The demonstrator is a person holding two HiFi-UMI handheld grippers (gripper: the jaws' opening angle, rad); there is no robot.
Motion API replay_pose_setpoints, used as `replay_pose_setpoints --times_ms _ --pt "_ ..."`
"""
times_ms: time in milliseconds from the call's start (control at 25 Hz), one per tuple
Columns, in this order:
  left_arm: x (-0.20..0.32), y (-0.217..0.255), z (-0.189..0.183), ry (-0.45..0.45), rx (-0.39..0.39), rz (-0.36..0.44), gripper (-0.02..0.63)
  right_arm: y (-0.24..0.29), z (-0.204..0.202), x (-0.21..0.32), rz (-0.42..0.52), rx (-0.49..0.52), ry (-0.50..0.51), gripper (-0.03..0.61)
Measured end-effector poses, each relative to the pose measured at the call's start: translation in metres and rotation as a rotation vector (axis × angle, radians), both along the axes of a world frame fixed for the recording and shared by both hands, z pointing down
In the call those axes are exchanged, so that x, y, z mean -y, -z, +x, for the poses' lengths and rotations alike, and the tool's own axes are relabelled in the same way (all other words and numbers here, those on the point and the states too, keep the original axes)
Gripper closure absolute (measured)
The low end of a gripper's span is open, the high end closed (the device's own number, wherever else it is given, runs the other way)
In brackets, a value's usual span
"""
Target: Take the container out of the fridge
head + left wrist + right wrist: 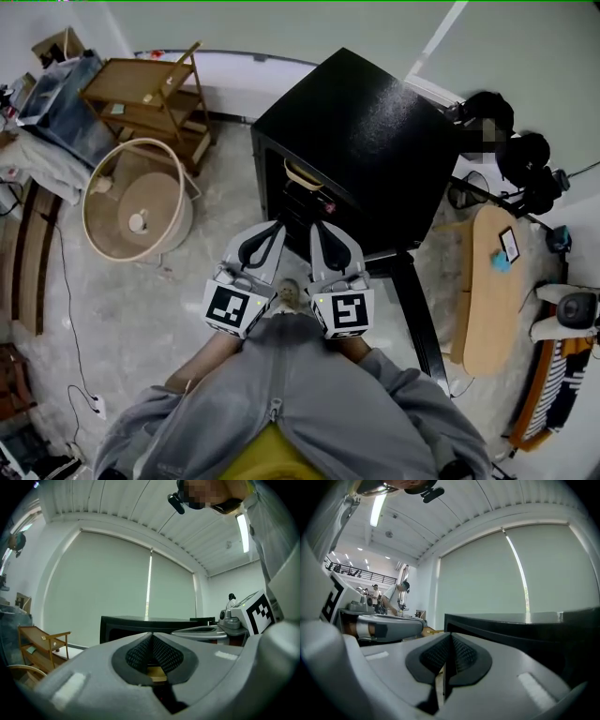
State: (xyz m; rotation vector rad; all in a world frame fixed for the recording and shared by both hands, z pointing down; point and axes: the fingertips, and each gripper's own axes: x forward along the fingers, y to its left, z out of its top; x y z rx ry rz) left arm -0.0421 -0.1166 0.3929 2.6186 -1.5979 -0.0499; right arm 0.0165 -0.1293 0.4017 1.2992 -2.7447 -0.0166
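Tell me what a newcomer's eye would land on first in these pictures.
The black fridge fills the middle of the head view, its front open toward the person, with what looks like a tan-rimmed container just inside. Right before the opening, the left gripper and right gripper point at it side by side, both shut and empty. On the floor to the left stands a round tan basket.

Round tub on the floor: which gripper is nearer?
Left. The left gripper is just right of the round tub; the right gripper is farther right, beyond the left one, facing the fridge.
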Motion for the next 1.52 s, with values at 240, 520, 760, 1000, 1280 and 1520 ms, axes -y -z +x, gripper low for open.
replay_pose_setpoints --times_ms 240,520,760,1000,1280,1520 --pt "0.032 -0.02 -0.003 -0.001 0.029 -0.035 0.615 -0.024 0.0 0.025 -0.039 -0.01 0.004 0.58" --pt "0.062 -0.043 -0.01 -0.015 0.08 -0.065 0.588 -0.045 0.002 0.04 -0.084 -0.029 -0.041 0.539" --pt "0.084 -0.06 -0.012 -0.084 0.122 -0.071 0.543 -0.052 -0.001 0.052 -0.104 -0.052 -0.119 0.508" --pt "0.109 -0.098 -0.017 -0.147 0.17 -0.195 0.468 -0.076 -0.006 0.071 -0.122 -0.105 -0.188 0.474" --pt "0.137 -0.124 -0.008 -0.181 0.2 -0.243 0.44 -0.116 -0.004 0.087 -0.208 -0.145 -0.227 0.423" --pt "0.144 -0.137 -0.009 -0.192 0.204 -0.283 0.413 -0.132 -0.003 0.099 -0.252 -0.16 -0.238 0.396"
